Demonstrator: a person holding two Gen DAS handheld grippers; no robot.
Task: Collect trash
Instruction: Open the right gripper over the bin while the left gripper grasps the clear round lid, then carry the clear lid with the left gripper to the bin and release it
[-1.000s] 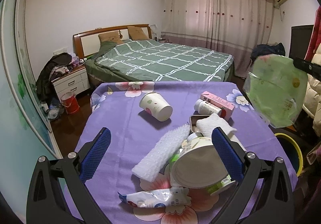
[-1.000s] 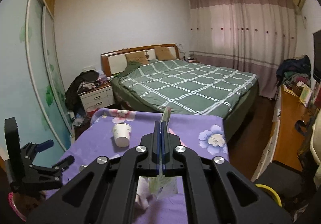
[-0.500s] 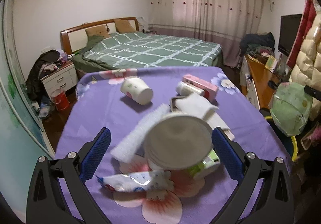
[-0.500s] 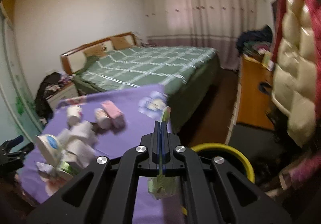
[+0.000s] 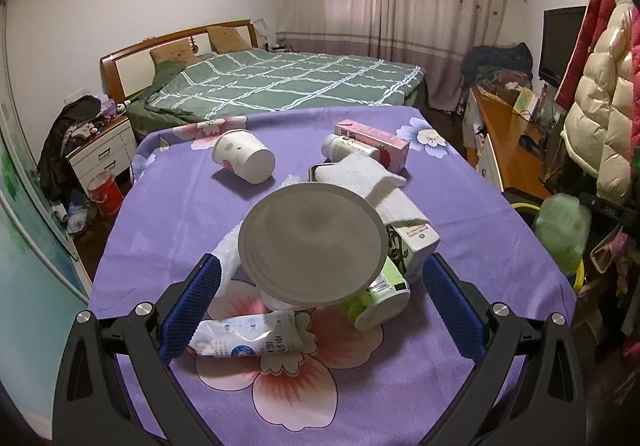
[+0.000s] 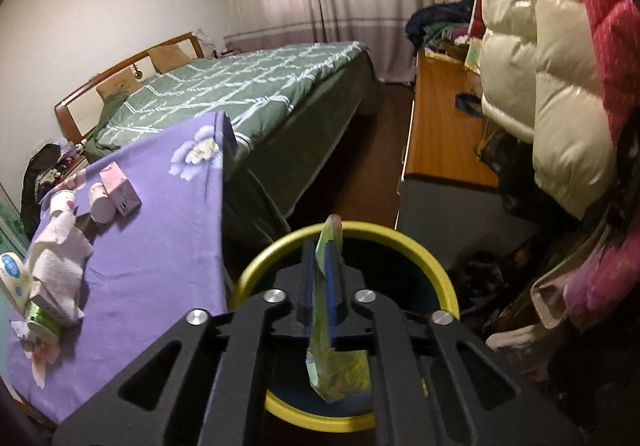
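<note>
The table (image 5: pixel 168 230), draped in purple floral cloth, carries the remaining litter, and beside its right edge on the floor stands the yellow-rimmed bin (image 6: pixel 436 270). The right gripper (image 6: pixel 319 266) hangs directly above that bin's dark mouth, its jaws nearly pressed together and pinching a flat green wrapper (image 6: pixel 340 366), whose long axis runs along the fingers, one end poking out past the tips and the wider end sagging below. The coming move, as I judge it, is only a release: the wrapper lies straight over the opening, so it should fall inside. The left gripper (image 5: pixel 318 302) is spread wide and empty over the table, its pads flanking a tipped green tub (image 5: pixel 376 294) with a grey round lid (image 5: pixel 312 238) facing the lens. A white pouch (image 5: pixel 248 336), a crumpled tissue (image 5: pixel 372 182), a paper cup (image 5: pixel 244 160) and a pink carton (image 5: pixel 372 138) lie beyond. The lid hides what sits behind it, and the bin's contents are too dark to make out.
</note>
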